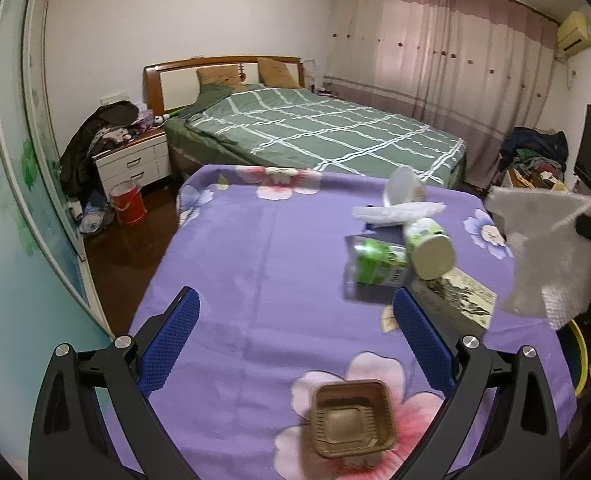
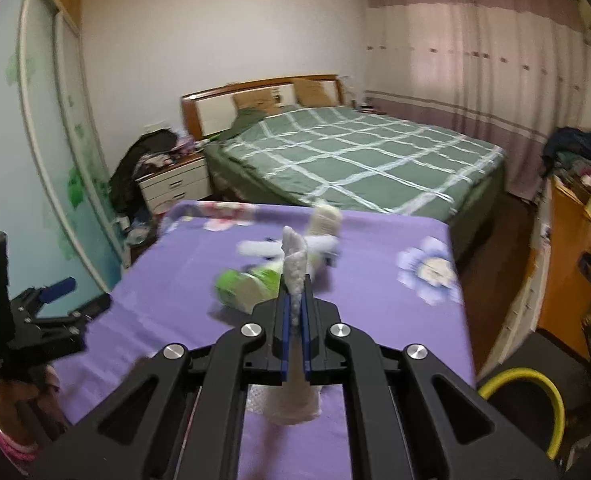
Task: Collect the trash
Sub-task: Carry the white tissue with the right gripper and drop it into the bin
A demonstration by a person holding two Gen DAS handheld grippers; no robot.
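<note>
A sheet of bubble wrap (image 2: pixel 295 258) is pinched between the blue pads of my right gripper (image 2: pixel 295 282), which is shut on it and lifted above the purple flowered tablecloth (image 2: pixel 167 280). In the left wrist view the bubble wrap (image 1: pixel 543 248) hangs at the right edge. My left gripper (image 1: pixel 295 296) is open and holds nothing. A brown plastic tray (image 1: pixel 351 416) lies just below it. Further right lie a green carton (image 1: pixel 375 264), a paper cup (image 1: pixel 431 248) on its side, white wrappers (image 1: pixel 395 214), a clear cup (image 1: pixel 403 188) and a printed box (image 1: pixel 463 300).
A yellow-rimmed bin (image 2: pixel 535 376) stands on the floor off the table's right edge. Behind the table is a bed with a green checked cover (image 1: pixel 315 132). A nightstand (image 1: pixel 135 160) and a red bucket (image 1: pixel 127 204) are at the back left, with wooden furniture (image 2: pixel 567 280) on the right.
</note>
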